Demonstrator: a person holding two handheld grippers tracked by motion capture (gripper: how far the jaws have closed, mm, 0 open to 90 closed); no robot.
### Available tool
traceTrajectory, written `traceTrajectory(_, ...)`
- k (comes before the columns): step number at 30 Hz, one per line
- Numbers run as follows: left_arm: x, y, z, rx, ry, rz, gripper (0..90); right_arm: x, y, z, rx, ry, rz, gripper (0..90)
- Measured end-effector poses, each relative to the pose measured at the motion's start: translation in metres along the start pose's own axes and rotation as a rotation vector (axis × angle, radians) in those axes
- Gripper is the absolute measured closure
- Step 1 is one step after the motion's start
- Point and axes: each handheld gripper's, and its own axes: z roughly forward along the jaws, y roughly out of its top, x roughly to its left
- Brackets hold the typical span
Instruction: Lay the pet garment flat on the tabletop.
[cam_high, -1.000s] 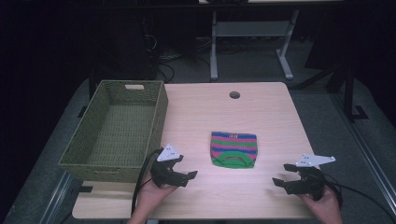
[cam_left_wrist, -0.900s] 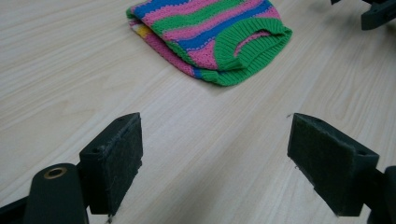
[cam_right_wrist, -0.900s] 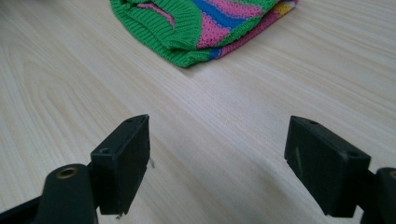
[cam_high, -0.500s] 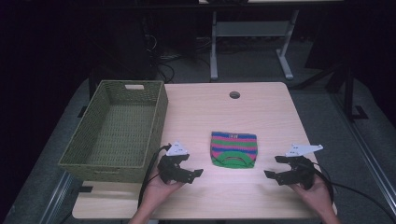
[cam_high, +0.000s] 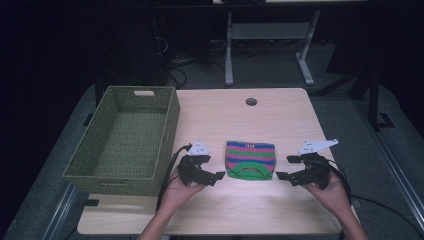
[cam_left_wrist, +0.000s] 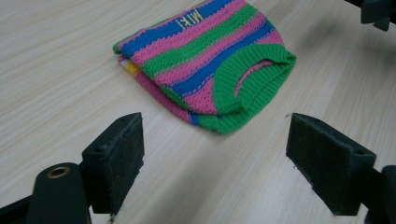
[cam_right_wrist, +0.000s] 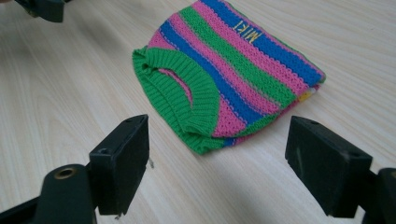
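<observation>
Left gripper (cam_high: 216, 176) low over the desk (cam_high: 280, 115), jaws spread wide, aimed at the near left corner of the small striped sweater (cam_high: 249, 160). Right gripper (cam_high: 284, 168) mirrored on the other side, jaws likewise spread, nothing pinched in either. Both just beside the garment, not touching it; probably set this way to take its two sides at once and lift it evenly.

Sweater folded flat near the middle of the desk's front half, between the two grippers. Green ribbed neck opening (cam_left_wrist: 252, 77) toward the person, the edge with yellow lettering (cam_right_wrist: 249, 29) toward the far side. Stripes running left to right across the desk; folded shape close to square, slightly longer along the stripes, so no strong long axis.

Further out, woven basket (cam_high: 95, 167) at the left edge of the desk, well apart from the sweater and open at the top, likely the place meant for it.
</observation>
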Motion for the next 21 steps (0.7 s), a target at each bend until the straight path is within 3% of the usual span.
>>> traceTrajectory(7, 0.0, 0.022, 0.015, 0.025, 0.001, 0.038, 21.3, -0.001, 0.016, 0.007, 0.017, 0.011, -0.005, 21.7)
traceTrajectory(11, 0.0, 0.033, 0.027, 0.035, -0.002, 0.044, 24.2, -0.002, 0.025, 0.017, 0.048, -0.005, -0.024, 25.3)
traceTrajectory(14, 0.002, 0.036, 0.035, 0.037, 0.006, 0.046, 30.4, -0.005, 0.027, 0.024, 0.055, 0.002, -0.015, 30.8)
traceTrajectory(17, 0.006, 0.038, 0.047, 0.079, -0.017, 0.02, 37.6, -0.009, 0.027, 0.03, 0.074, -0.003, 0.004, 35.4)
traceTrajectory(19, 0.009, 0.039, 0.052, 0.1, -0.015, 0.031, 41.3, -0.013, 0.027, 0.035, 0.092, 0.02, 0.027, 38.9)
traceTrajectory(21, 0.011, 0.041, 0.056, 0.106, -0.011, 0.039, 45.1, -0.015, 0.026, 0.04, 0.108, 0.009, 0.034, 42.9)
